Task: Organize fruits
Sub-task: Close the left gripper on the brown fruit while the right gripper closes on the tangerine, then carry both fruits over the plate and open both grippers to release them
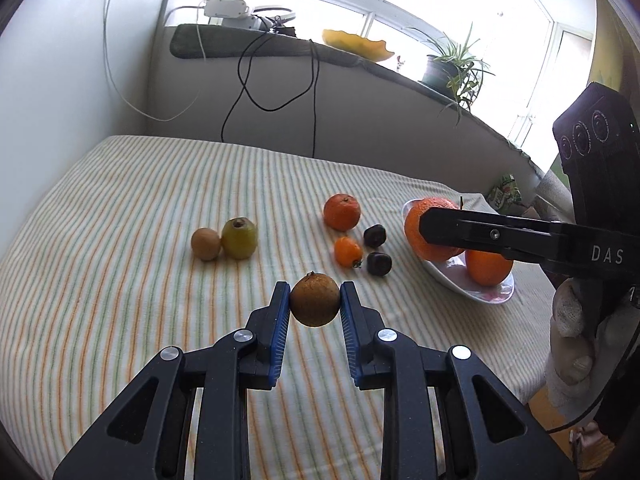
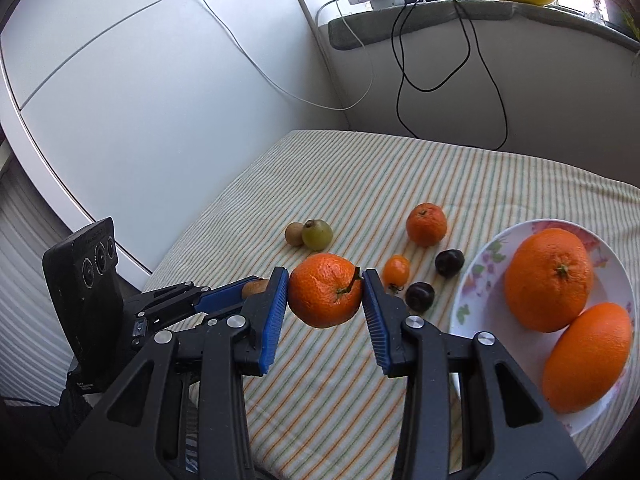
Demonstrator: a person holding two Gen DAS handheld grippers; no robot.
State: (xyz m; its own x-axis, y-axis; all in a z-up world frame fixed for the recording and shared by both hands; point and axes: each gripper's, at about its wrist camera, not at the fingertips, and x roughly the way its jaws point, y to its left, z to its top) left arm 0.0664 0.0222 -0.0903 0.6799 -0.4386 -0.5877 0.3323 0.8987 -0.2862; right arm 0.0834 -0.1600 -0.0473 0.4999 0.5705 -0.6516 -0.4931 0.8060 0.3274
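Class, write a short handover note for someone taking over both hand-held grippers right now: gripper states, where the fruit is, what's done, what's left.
Left hand-held gripper: shut on a round brown kiwi-like fruit, lifted above the striped cloth.
Right hand-held gripper: shut on a stemmed orange mandarin, held near the white floral plate.
Done: two large oranges lie on the plate.
Left on the cloth: one mandarin, a small orange tomato, two dark plums, a brown kiwi, a green fruit.

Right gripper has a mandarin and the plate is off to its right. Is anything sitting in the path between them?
Nothing visible blocks it. The right gripper holds the mandarin above the cloth, and the plate lies to its right. The two dark plums sit low on the cloth beyond that line. The plate already holds two oranges.
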